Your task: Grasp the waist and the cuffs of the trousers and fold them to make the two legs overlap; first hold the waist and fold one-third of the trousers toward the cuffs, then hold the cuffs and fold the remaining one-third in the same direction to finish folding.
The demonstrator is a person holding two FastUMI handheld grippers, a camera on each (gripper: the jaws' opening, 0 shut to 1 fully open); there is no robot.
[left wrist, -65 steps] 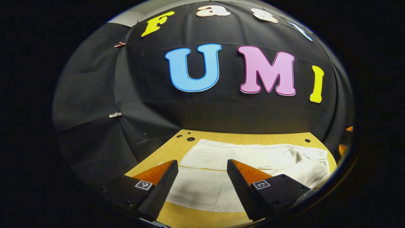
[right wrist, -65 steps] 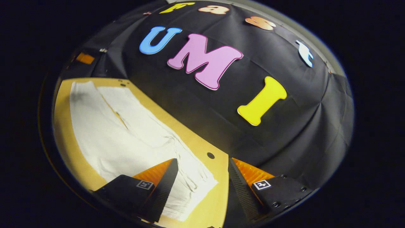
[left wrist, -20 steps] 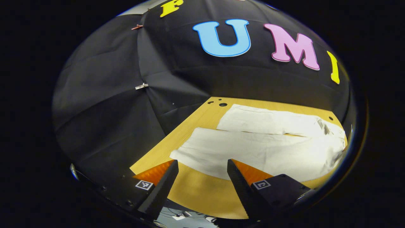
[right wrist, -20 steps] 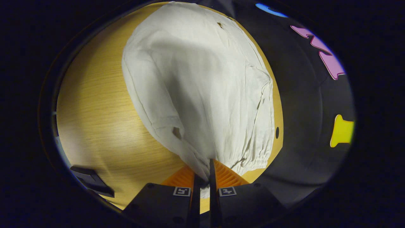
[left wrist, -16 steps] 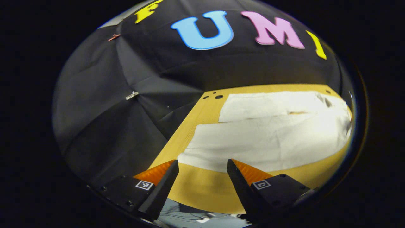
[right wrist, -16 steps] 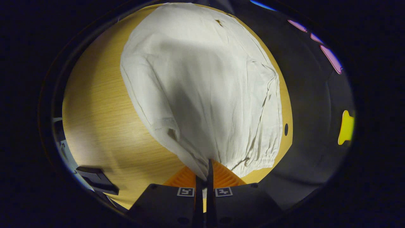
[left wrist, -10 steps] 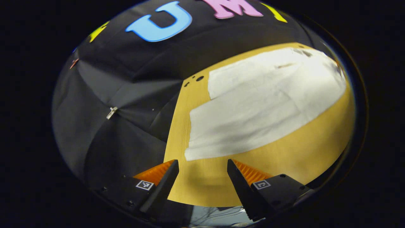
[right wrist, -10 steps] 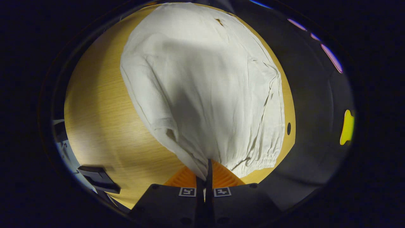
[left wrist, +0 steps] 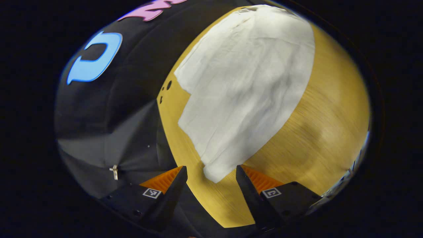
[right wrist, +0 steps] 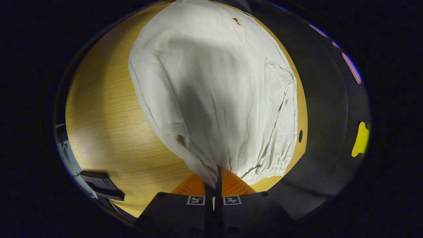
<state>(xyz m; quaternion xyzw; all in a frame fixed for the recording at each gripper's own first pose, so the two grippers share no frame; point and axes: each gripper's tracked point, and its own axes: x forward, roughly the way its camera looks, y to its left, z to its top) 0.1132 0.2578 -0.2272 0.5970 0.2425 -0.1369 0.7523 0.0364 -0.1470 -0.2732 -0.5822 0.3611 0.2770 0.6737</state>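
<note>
White trousers lie flat on the wooden table. In the left gripper view a cuff corner points down between the fingers of my left gripper, which is open just above the table. In the right gripper view the trousers stretch away from me, and the elastic waist is bunched at the bottom. My right gripper is shut on the near corner of the waist, and the cloth is pulled up slightly there.
The black cloth wall borders the table's far side. Small holes sit in the table corner near the cuffs, and another hole lies by the waist. A dark object shows at the table's near edge.
My left gripper has swung round and dropped toward the cuff end, so a cuff corner now lies between its open fingers. My right gripper has kept its hold on the waist, barely moving.
</note>
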